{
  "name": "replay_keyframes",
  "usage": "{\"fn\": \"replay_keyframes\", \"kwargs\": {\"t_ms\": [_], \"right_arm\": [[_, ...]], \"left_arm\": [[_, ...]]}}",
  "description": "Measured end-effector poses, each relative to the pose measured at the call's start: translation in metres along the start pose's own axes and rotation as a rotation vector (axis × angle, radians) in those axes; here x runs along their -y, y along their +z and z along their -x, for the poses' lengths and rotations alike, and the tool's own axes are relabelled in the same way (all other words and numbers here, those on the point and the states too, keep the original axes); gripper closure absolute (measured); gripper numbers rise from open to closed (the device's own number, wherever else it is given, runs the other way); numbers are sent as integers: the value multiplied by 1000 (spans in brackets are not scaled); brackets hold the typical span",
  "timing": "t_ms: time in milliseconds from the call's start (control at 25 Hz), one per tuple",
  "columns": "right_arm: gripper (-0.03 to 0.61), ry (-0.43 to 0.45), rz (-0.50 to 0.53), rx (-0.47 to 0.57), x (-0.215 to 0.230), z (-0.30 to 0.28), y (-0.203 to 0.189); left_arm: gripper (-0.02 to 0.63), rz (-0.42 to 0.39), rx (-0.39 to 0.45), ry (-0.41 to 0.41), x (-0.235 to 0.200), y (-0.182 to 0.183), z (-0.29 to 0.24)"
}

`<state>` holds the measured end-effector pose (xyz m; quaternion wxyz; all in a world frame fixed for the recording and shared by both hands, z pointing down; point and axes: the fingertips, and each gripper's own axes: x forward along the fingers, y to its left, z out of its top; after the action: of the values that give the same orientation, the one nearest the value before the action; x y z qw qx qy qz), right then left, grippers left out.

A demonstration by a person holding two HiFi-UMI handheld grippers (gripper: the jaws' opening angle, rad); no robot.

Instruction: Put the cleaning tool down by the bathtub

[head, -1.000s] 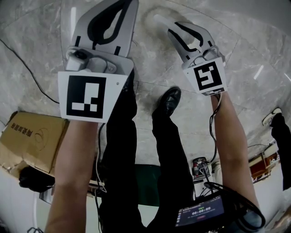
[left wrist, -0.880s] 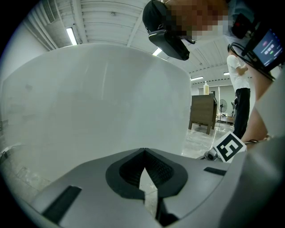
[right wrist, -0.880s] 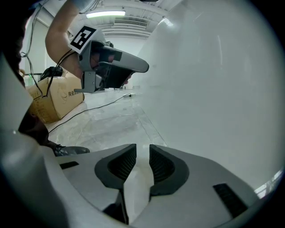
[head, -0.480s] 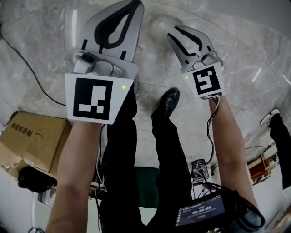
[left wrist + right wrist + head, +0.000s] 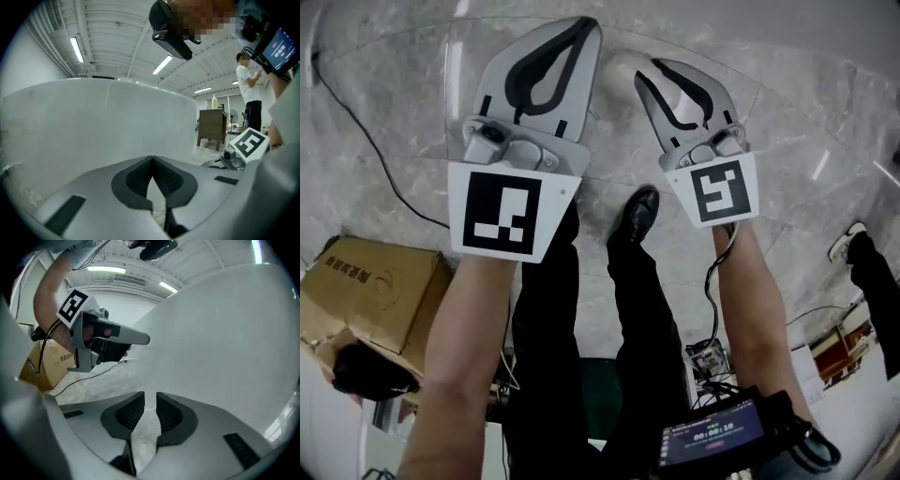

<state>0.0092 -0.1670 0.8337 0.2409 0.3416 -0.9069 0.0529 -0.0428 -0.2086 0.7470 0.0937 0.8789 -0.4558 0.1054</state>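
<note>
No cleaning tool shows in any view. The white bathtub [image 5: 93, 126] fills the space ahead of my left gripper [image 5: 151, 158], and its curved wall [image 5: 234, 333] rises to the right of my right gripper [image 5: 150, 394]. In the head view both grippers are held out side by side over the marble floor. My left gripper [image 5: 586, 23] is shut, its pads meeting at the tip with nothing between them. My right gripper [image 5: 645, 67] stands open by a narrow gap, and only floor shows through it.
A cardboard box [image 5: 366, 281] sits on the floor at the left, with a black cable [image 5: 366, 131] running past it. The person's legs and black shoe [image 5: 637, 211] stand below the grippers. Farther off are a brown cabinet [image 5: 212, 124] and a standing person [image 5: 248, 93].
In the head view both grippers have drifted toward each other and slightly lower. Their jaws have not changed.
</note>
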Motion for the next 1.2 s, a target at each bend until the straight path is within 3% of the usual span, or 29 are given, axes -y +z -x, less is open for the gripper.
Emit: {"fn": "replay_keyframes", "kwargs": {"t_ms": [240, 600, 1000, 1200], "right_arm": [[536, -128, -76, 145, 22, 35, 85], [565, -253, -112, 240, 58, 93, 198], [565, -325, -112, 343, 85, 167, 334], [565, -353, -55, 400, 103, 212, 419]], "left_arm": [[600, 2, 58, 25, 3, 61, 14], [600, 2, 127, 66, 10, 167, 31], [600, -44, 200, 105, 21, 308, 62], [600, -107, 240, 125, 28, 393, 82]]}}
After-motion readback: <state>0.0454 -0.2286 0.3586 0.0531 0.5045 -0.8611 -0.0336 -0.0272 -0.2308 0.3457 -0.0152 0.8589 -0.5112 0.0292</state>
